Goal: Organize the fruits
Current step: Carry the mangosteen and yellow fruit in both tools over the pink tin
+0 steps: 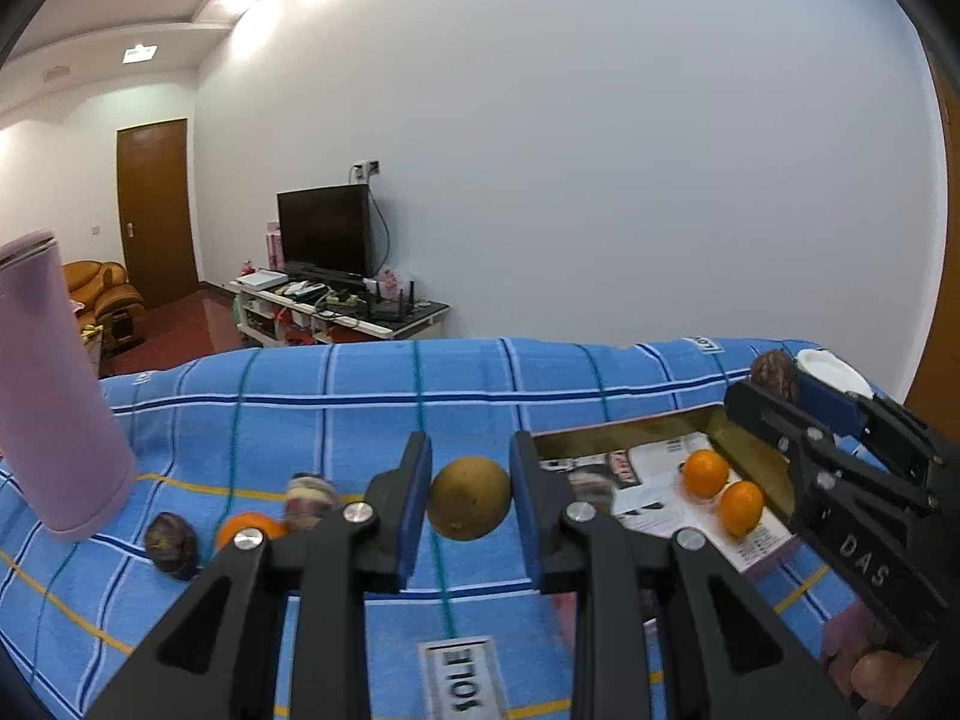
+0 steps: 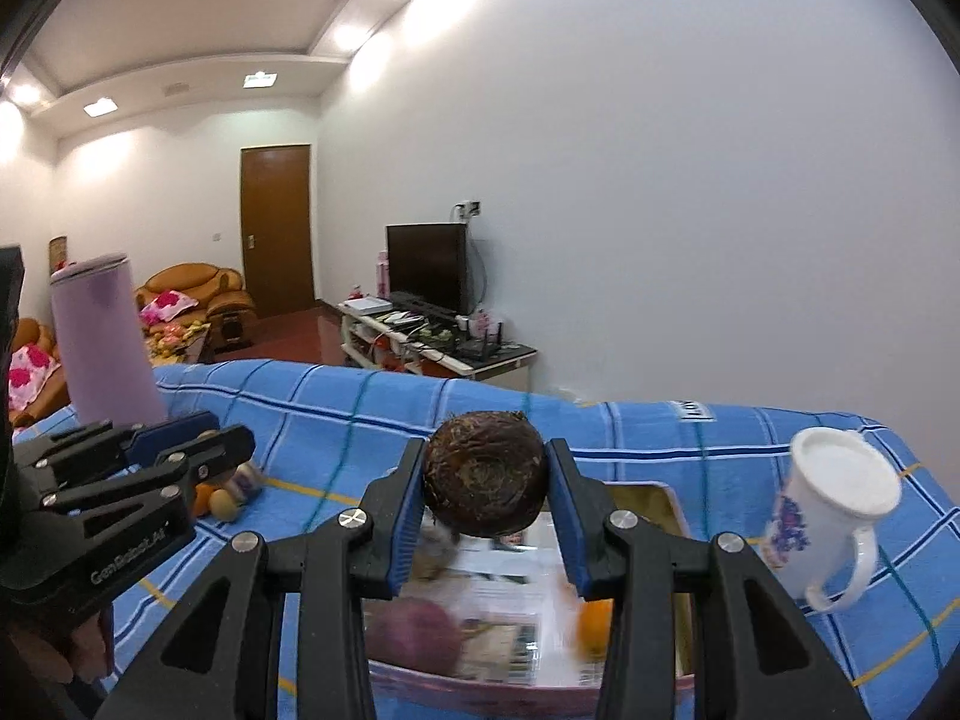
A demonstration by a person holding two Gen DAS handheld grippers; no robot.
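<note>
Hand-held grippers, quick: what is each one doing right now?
Left hand-held gripper: shut on a round greenish-brown fruit.
Right hand-held gripper: shut on a dark brown hairy fruit.

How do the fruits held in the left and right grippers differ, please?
The left gripper holds a smooth, yellow-green round fruit; the right gripper holds a rough, dark brown fibrous one. The left fruit is above the blue cloth, the right one above the tray. Both are clamped between blue pads.
</note>
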